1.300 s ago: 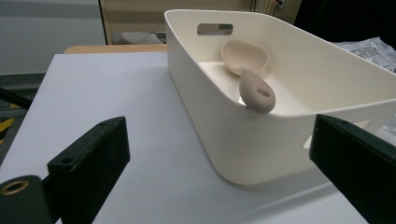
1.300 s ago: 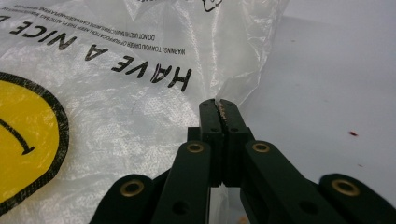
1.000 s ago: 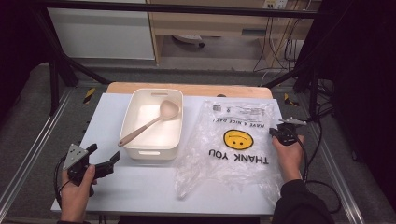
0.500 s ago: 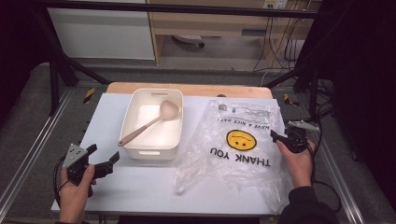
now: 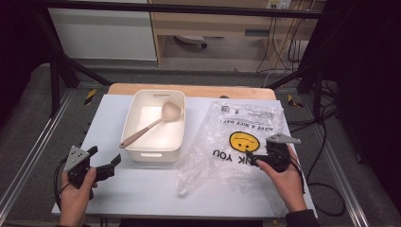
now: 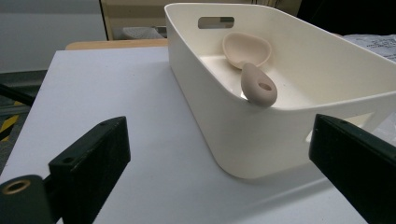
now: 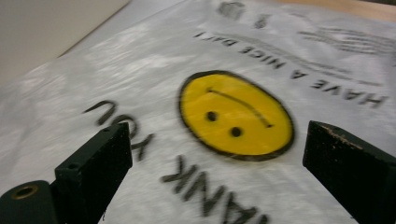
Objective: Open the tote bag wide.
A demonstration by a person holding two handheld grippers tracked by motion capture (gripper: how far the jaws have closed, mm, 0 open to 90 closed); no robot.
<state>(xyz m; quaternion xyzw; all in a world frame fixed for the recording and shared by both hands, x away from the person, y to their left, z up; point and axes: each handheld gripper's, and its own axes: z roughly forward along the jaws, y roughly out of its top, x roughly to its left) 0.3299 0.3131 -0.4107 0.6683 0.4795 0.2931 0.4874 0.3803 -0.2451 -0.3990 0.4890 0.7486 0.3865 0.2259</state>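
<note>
Over the bag (image 5: 236,142), right claw (image 5: 253,158) newly open

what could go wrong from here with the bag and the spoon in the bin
The right gripper, jaws just opened with nothing between them, hovers over the thin plastic bag; a low pass could snag or drag it. The spoon leans on the white bin rim; a nudge from the left gripper could tip it out.

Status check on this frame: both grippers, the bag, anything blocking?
Left gripper open, idle beside white bin. Right gripper just opened, nothing between fingers, over plastic bag. Bag flat on table. Nothing in the way.
</note>
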